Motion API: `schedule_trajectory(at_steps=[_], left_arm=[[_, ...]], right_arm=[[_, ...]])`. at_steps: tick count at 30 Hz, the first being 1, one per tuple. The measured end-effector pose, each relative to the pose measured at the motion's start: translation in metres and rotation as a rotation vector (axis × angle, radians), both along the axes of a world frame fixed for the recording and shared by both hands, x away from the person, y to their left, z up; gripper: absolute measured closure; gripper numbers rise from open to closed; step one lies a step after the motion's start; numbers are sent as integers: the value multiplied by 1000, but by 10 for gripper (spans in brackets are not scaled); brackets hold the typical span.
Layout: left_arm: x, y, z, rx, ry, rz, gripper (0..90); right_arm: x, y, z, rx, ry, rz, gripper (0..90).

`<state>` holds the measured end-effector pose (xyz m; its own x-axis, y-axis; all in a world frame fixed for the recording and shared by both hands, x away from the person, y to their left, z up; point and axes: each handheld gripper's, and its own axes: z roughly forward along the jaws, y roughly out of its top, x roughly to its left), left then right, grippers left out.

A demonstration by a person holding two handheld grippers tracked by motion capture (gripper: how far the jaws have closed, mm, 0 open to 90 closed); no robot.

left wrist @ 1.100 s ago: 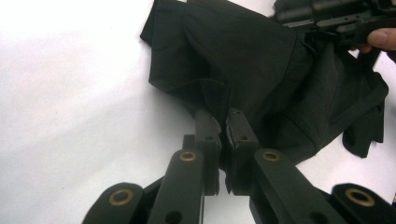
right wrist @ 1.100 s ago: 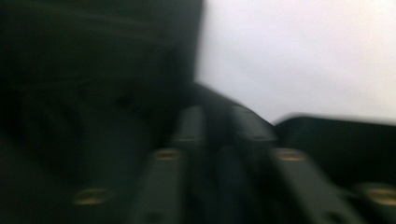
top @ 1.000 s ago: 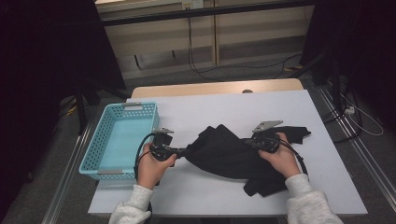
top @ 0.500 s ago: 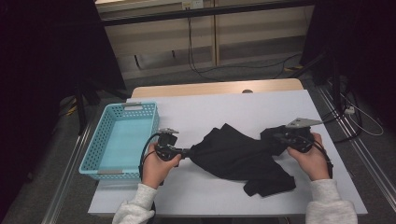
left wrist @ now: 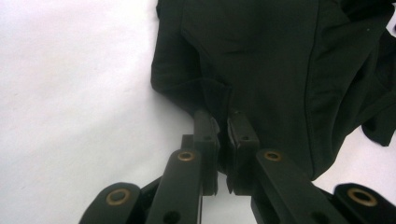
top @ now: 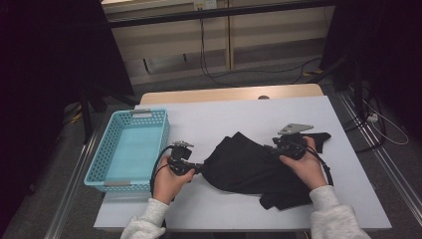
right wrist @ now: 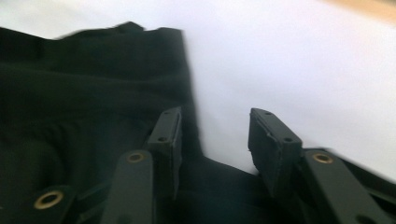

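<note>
A black garment lies crumpled on the white table, right of the middle. My left gripper is at its left corner, and in the left gripper view the gripper is shut on a fold of the black cloth. My right gripper hovers over the garment's upper right part. Its jaws have just been opening. In the right gripper view the right gripper stands open, with the cloth under the left jaw and bare table showing in the gap; nothing is pinched.
A light blue plastic basket stands at the table's left edge, beside my left hand. A garment end sticks out toward the right edge. Cables and dark stands surround the table on the floor.
The right hand swung out to the right with the cloth, then came back left over the garment, and its jaws opened and let go. The left gripper kept still on its corner.
</note>
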<state>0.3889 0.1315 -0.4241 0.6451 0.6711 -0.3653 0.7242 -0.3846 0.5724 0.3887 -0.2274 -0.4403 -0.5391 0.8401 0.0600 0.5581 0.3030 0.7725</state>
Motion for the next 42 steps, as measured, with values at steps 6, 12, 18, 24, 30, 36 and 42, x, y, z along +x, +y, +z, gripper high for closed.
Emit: schedule_trajectory(at_steps=[6, 12, 18, 24, 30, 36, 42], left_arm=[[1, 6, 3, -27, -27, 38, 733], [3, 6, 4, -34, -67, 47, 573], [5, 2, 2, -21, -97, 40, 517], [6, -1, -1, -6, -102, 34, 505], [7, -2, -5, 19, -121, 39, 479], [10, -2, -13, 38, -141, 54, 386], [11, -5, -16, 46, -142, 61, 326]], right_arm=[[3, 17, -15, 64, 115, 85, 719], [-10, 34, -10, 73, 73, 198, 894], [-26, 60, -17, 57, 151, 380, 896], [-37, 71, -15, 54, 155, 484, 818], [-29, 52, -2, 82, 74, 327, 560], [-18, 23, 4, 94, -2, 100, 447], [-11, 27, -10, 105, 62, 55, 494]])
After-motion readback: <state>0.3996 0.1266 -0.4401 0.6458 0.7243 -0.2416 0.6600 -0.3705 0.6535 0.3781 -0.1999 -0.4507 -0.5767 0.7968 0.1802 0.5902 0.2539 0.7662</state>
